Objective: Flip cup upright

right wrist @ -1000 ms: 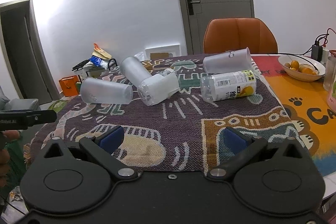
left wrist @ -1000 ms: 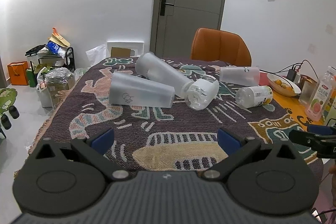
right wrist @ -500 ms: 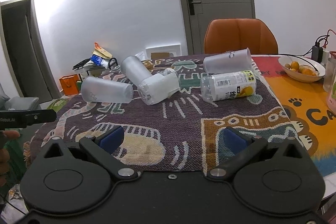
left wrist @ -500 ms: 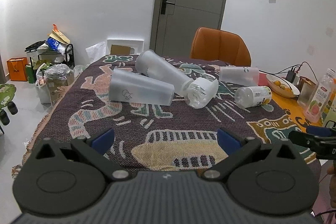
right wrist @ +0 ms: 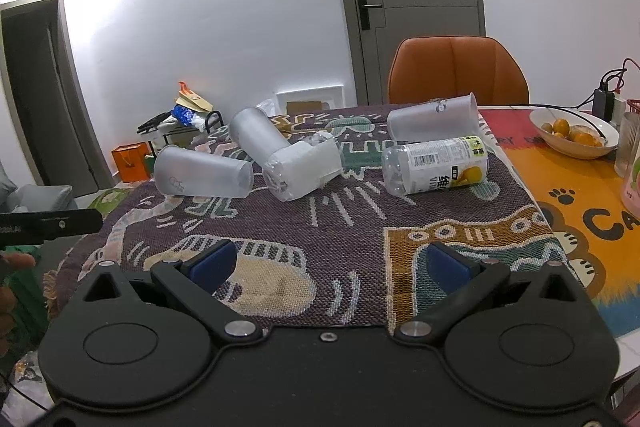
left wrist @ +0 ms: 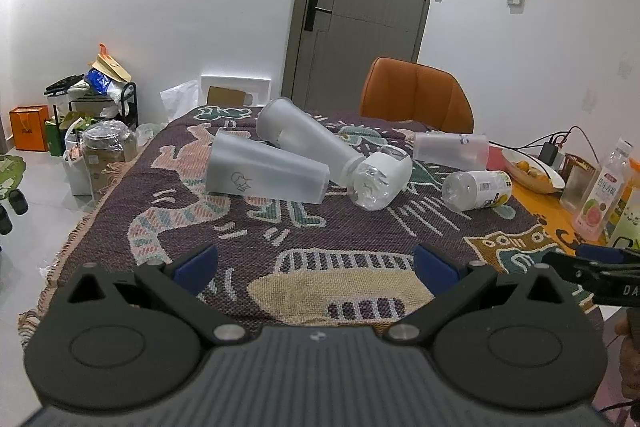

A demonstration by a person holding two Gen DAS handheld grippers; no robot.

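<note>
Three frosted translucent plastic cups lie on their sides on the surface, which is covered by a dark purple woven cloth (left wrist: 280,239) with animal figures. The nearest frosted cup with a small line drawing on its wall (left wrist: 266,173) lies toward the left edge of the surface, its wide mouth facing that edge. A second, taller frosted cup (left wrist: 304,141) lies just behind it, slanting toward the far left corner. Its narrow end is close against a clear plastic bottle with a plain white label (left wrist: 380,179), also on its side near the middle of the surface; I cannot tell whether the two actually touch. The third frosted cup (right wrist: 434,123) lies toward the far right part of the cloth. Just in front of it lies a clear bottle with a yellow fruit label (right wrist: 436,165).

My left claw (left wrist: 316,263) is released, its blue-padded fingers spread wide above the near edge of the surface, grasping nothing. My right claw (right wrist: 332,263) is likewise released and empty, held above the near edge, further to the right. Both stand well apart from every cup.

Beyond the cloth's right edge, a white bowl holding orange fruit (right wrist: 574,135) rests on an orange mat (right wrist: 600,195). An orange leather chair (right wrist: 456,69) stands at the far edge.
</note>
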